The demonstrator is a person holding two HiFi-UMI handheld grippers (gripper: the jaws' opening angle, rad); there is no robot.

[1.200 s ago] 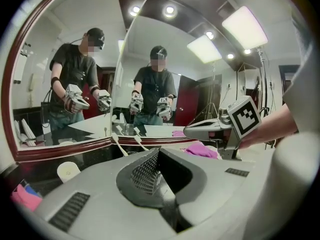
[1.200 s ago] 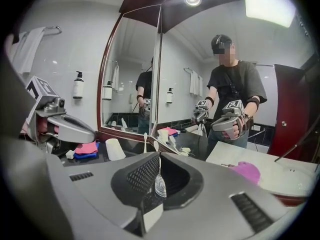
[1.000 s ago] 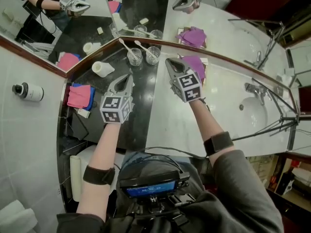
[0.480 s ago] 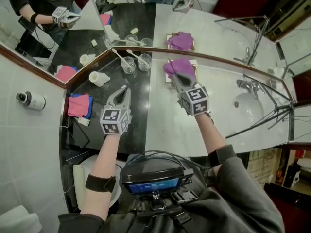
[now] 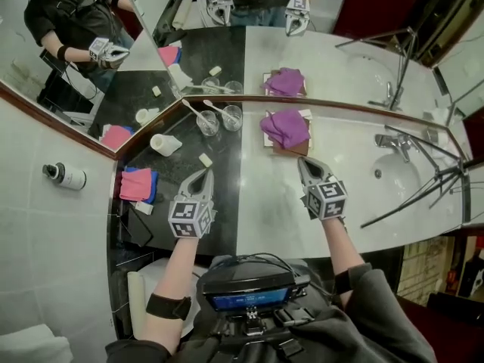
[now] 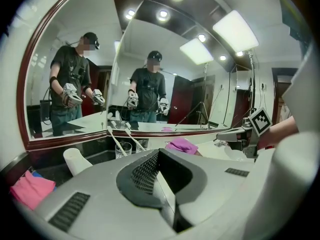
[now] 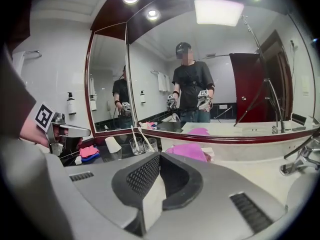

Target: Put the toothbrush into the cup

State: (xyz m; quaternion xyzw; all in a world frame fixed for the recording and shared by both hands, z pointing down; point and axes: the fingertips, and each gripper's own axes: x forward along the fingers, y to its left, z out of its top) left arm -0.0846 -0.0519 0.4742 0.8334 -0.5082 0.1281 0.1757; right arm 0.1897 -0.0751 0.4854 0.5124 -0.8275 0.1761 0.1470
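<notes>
Grippers hover over the near half of the counter (image 5: 272, 206). The left gripper (image 5: 205, 173) is above the black stretch and the right gripper (image 5: 303, 162) above the white stretch, each with its jaws pressed together and nothing between them. Just past the left one lies a small pale bar (image 5: 205, 159), and a white tumbler (image 5: 165, 144) sits nearer the left edge. A purple cloth (image 5: 286, 127) rests at the back edge. Left of it, against the mirror (image 5: 340, 66), the left cup (image 5: 208, 123) holds a toothbrush (image 5: 194, 111) and the right cup (image 5: 232, 118) holds a second toothbrush (image 5: 217, 110).
</notes>
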